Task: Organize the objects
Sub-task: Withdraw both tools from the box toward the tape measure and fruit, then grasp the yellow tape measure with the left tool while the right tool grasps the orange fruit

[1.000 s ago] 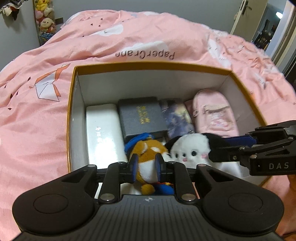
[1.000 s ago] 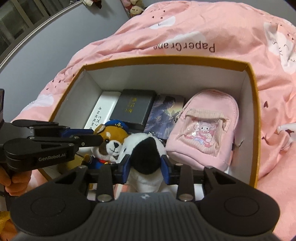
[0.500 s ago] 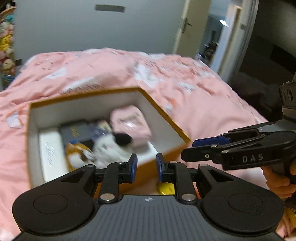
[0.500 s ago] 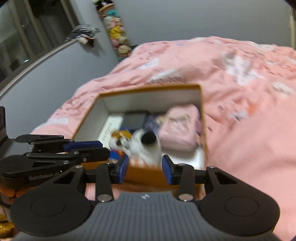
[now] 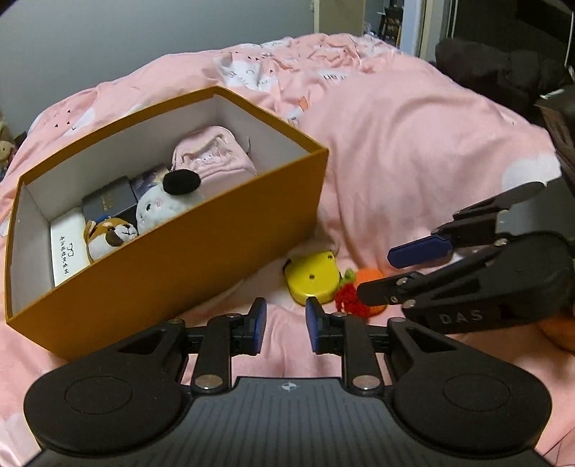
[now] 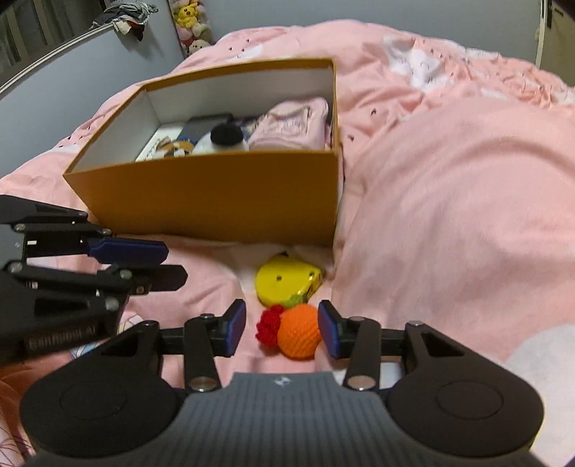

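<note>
An orange cardboard box [image 5: 179, 258] [image 6: 215, 194] sits on the pink duvet. It holds a dog plush [image 5: 111, 237], a white plush with a black ear [image 5: 161, 204], a pink pouch [image 5: 212, 158], a dark case [image 5: 107, 204] and a white case [image 5: 66, 251]. In front of the box lie a yellow disc-shaped item [image 5: 312, 276] [image 6: 284, 283] and an orange-and-red crochet toy [image 6: 300, 330] [image 5: 370, 276]. My left gripper [image 5: 285, 325] [image 6: 172, 264] is empty, its jaws opening. My right gripper [image 6: 283, 332] [image 5: 375, 274] hovers with the crochet toy between its opening jaws, and the pads do not press on it.
The pink duvet [image 6: 449, 201] bulges high to the right of the box. Dark furniture [image 5: 503, 75] and a doorway stand at the far right. A shelf of plush toys [image 6: 188, 21] is at the back wall. A hand [image 5: 560, 330] holds the right gripper.
A second ago my left gripper was shut on the dog plush and my right on the white plush, inside the box. Both let go, pulled back out and now stand wider before the box.
</note>
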`<state>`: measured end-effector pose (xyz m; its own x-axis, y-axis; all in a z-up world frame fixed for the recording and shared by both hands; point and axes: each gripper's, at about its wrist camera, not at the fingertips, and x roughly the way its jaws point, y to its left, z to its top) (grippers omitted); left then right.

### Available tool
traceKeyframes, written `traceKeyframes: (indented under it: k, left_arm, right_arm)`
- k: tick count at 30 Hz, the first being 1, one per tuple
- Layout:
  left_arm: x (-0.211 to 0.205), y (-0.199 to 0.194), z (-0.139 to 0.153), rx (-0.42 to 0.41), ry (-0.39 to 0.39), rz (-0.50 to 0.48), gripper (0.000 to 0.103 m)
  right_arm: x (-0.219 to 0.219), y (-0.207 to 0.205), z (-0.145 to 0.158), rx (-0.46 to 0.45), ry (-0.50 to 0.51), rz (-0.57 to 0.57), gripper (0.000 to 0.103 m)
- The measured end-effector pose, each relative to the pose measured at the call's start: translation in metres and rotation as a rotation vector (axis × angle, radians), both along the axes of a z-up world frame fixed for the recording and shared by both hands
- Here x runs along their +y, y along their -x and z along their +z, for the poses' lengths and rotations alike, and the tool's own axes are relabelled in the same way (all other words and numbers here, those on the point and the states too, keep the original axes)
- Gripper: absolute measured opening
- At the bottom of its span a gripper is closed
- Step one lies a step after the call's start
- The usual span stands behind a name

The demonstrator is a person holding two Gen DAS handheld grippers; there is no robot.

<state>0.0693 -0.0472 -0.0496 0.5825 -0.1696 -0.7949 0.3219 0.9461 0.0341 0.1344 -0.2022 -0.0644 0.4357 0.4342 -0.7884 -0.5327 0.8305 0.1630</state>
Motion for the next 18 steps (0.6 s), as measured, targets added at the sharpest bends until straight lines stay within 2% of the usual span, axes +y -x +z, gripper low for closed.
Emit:
traceKeyframes:
  k: [5, 9, 14, 18]
  left_arm:
    - [0.000, 0.000, 0.002, -0.005, 0.010, -0.007, 0.035]
    - [0.001, -0.001, 0.004, 0.004, 0.016, -0.010, 0.041]
    - [0.004, -0.005, 0.003, 0.056, 0.099, -0.020, 0.042]
    - [-0.001, -0.010, 0.000, 0.055, 0.115, -0.039, 0.042]
  right_arm:
    - [0.001, -0.008, -0.017, 0.065, 0.017, 0.001, 0.047]
    - [0.005, -0.013, -0.027, 0.090, 0.039, 0.001, 0.054]
    - [0.006, -0.020, -0.036, 0.120, 0.051, -0.019, 0.054]
    - [0.005, -0.024, -0.040, 0.132, 0.048, -0.026, 0.053]
